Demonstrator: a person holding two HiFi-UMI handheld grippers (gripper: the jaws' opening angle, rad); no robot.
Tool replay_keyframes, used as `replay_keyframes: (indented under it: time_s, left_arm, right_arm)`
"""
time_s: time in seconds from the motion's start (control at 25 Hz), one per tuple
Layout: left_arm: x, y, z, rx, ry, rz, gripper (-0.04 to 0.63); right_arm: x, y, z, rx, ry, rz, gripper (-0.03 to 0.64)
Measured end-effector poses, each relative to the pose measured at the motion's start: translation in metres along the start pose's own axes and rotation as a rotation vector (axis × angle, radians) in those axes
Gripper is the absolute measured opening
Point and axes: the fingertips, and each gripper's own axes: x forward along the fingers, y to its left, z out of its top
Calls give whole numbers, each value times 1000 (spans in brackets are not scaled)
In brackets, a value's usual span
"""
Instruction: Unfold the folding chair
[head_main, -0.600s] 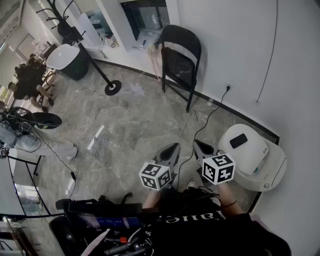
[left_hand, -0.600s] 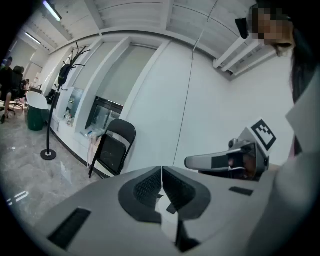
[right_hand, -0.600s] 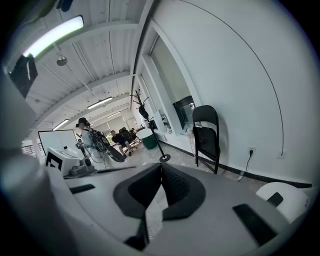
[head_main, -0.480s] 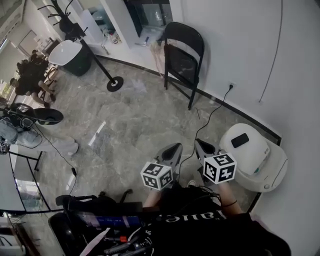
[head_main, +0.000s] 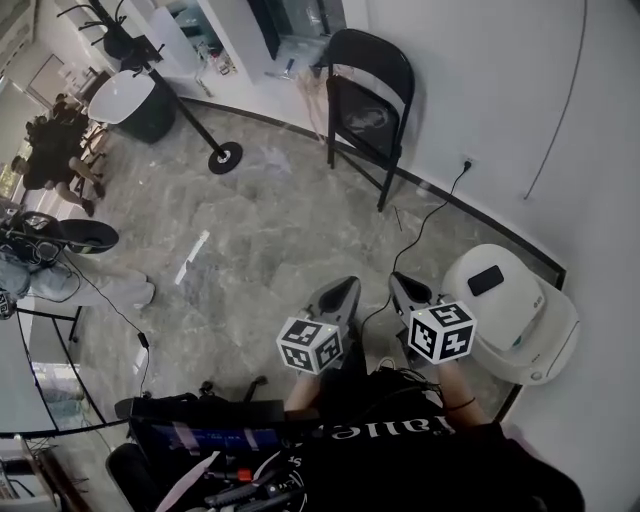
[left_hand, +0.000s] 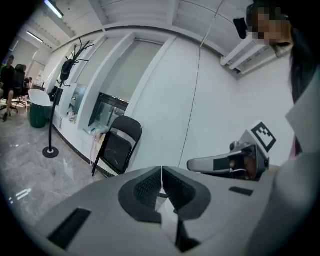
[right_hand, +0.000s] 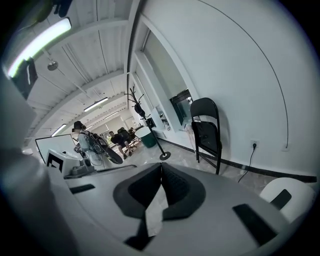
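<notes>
Folding chair (head_main: 370, 100): black, folded flat, upright against the white wall (head_main: 480, 90); its rear legs are mostly hidden behind the seat panel.
Left gripper (head_main: 343, 297): well short of the chair, jaws pressed together, nothing between them.
Right gripper (head_main: 403, 290): beside the left one, equally far from the chair, jaws together, empty.
Coat stand (head_main: 225, 157): left of the chair, top cut off.
White round unit (head_main: 510, 310): right of the chair; the dark item on its lid is unclear.
Cable (head_main: 425, 225): right of the chair, disappears behind the grippers.
</notes>
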Motion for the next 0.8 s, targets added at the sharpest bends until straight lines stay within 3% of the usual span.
replay_keyframes:
  time_s: [0.52, 0.8]
  left_arm:
    - [85, 160, 115, 23, -17, -103, 9]
    - [116, 227, 153, 1, -7, -136, 9]
  right_arm:
    - [168, -9, 104, 4, -9, -87, 15]
    - [225, -20, 147, 13, -28, -154, 15]
